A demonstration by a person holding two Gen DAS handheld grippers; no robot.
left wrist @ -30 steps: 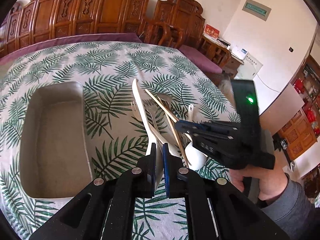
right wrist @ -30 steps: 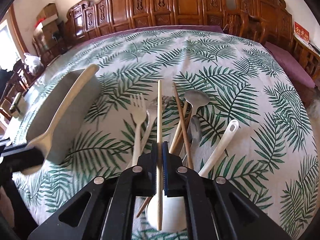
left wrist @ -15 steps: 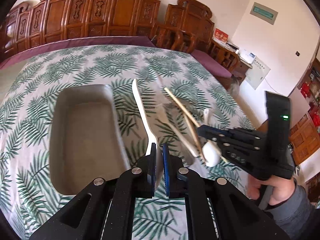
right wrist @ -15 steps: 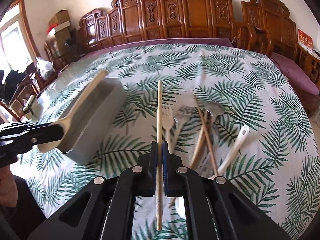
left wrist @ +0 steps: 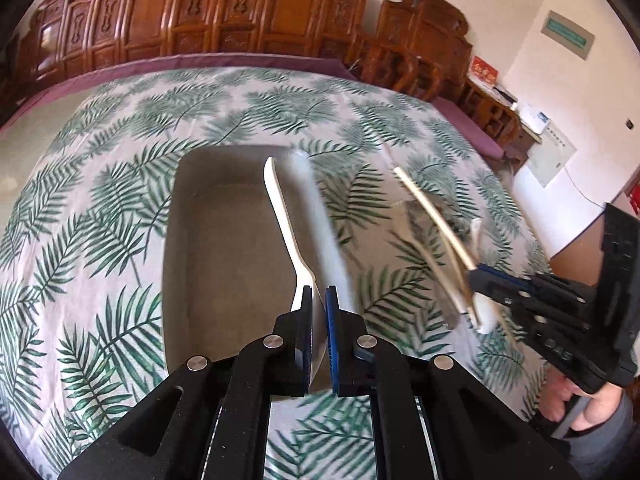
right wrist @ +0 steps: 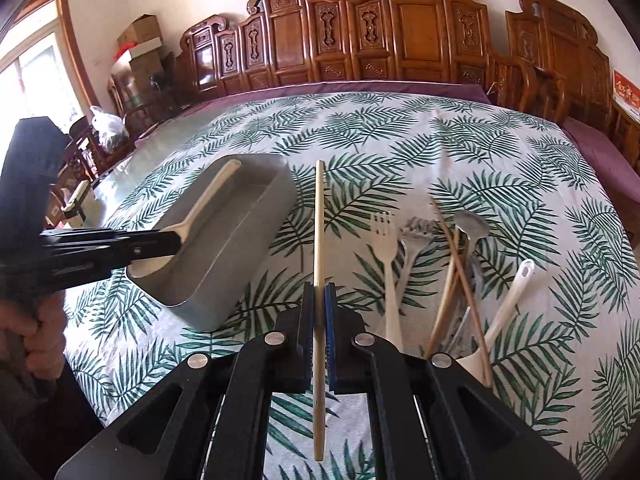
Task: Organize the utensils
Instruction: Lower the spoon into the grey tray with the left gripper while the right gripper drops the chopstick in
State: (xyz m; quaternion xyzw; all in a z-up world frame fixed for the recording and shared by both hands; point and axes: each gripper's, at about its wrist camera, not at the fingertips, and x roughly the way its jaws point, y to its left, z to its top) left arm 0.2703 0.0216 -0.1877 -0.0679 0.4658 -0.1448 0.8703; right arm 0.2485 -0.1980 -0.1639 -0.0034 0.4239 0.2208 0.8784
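The left gripper (left wrist: 318, 320) is clamping a cream plastic spoon (left wrist: 282, 216) by its bowl, handle reaching ahead of the fingers over the grey rectangular tray (left wrist: 224, 264), likely for dropping in; the right gripper (right wrist: 319, 312) is pinching a pale wooden chopstick (right wrist: 319, 232) mid-length, likely bound for the tray too.

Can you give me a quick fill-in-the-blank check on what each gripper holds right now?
1. The left gripper is shut on a cream ____ held over the grey tray.
2. The right gripper is shut on a single wooden ____.
3. The white fork lies on the ____-patterned tablecloth.

Missing words: spoon; chopstick; leaf
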